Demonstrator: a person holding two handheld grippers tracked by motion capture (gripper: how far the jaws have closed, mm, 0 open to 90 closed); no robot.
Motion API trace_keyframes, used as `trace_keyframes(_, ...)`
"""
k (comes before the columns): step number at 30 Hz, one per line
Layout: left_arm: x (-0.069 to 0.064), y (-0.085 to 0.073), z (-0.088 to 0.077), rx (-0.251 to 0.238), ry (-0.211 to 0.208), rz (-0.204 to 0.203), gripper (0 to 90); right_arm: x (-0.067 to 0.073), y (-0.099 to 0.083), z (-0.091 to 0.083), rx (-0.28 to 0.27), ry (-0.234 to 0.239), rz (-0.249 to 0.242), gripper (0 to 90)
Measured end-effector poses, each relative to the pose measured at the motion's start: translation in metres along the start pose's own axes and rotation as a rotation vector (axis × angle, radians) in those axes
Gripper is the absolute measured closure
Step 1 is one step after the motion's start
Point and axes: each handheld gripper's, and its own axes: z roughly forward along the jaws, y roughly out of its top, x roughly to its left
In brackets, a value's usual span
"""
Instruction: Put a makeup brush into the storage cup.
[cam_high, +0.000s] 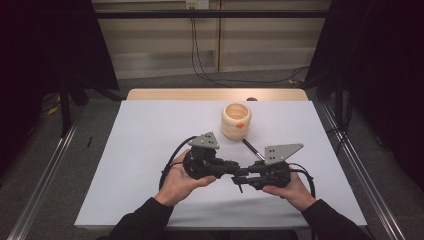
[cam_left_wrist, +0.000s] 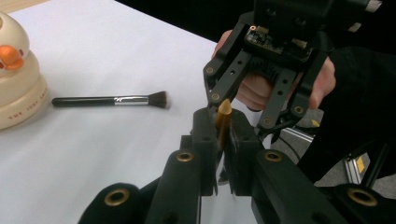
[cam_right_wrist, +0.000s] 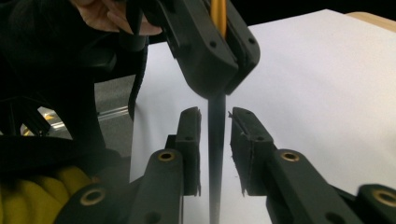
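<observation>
My left gripper (cam_left_wrist: 223, 135) is clamping a slim brush (cam_right_wrist: 216, 140), amber tip (cam_left_wrist: 225, 108), black shaft. My right gripper (cam_right_wrist: 215, 135) brackets it, 2 pads not yet touching.

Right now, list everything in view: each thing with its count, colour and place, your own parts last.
Cup: one, cream with an orange duck bill, far centre of the table.
Makeup brush: one, black handle, silver ferrule, dark bristles, lying flat beside the cup.
Thin stick: one, yellow above, black below, clamped in the left gripper, its black end between the right jaws.
Table: one, white top, wooden far edge.
Left gripper: black, shut on the stick.
Right gripper: black, pads not yet touching.
Hands: two, dark sleeves.
</observation>
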Motion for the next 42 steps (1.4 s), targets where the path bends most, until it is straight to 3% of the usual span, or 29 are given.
trace_keyframes(4,0.0004,-0.0008,0.0009,-0.009,-0.012,-0.007,84.2,0.0001,0.0001,0.002,0.004,0.015,0.0,82.9)
trace_keyframes(13,0.0006,-0.0004,0.0006,-0.019,-0.009,-0.004,84.0,0.0001,0.0003,0.0006,-0.005,0.007,-0.011,83.7)
trace_keyframes(17,0.0016,-0.0011,0.0015,-0.044,-0.02,0.001,83.0,0.0005,0.0007,-0.0014,-0.007,-0.006,-0.012,83.7)
trace_keyframes(20,0.0025,-0.0015,0.0011,-0.056,-0.031,0.002,78.5,0.0006,0.0009,-0.0019,-0.012,-0.007,-0.014,83.7)
trace_keyframes(27,0.0033,-0.0033,-0.0003,-0.101,0.027,0.013,53.9,0.0007,0.0009,-0.0019,-0.014,-0.004,-0.011,83.7)
trace_keyframes(31,0.0032,-0.0028,0.0015,-0.12,0.066,0.004,27.6,0.0006,0.0009,-0.0026,-0.019,-0.012,-0.01,83.7)
trace_keyframes(33,0.0027,-0.0028,0.0016,-0.123,0.07,0.011,25.1,0.0001,0.0009,-0.0032,-0.026,-0.017,-0.009,83.7)
trace_keyframes(37,0.0024,-0.0021,0.002,-0.155,0.101,0.029,7.7,-0.0005,0.0012,-0.0047,-0.03,-0.02,-0.004,83.7)
trace_keyframes(42,0.003,-0.0024,0.0003,-0.207,0.1,0.033,2.4,-0.0007,0.0014,-0.0057,-0.033,-0.028,-0.005,83.7)
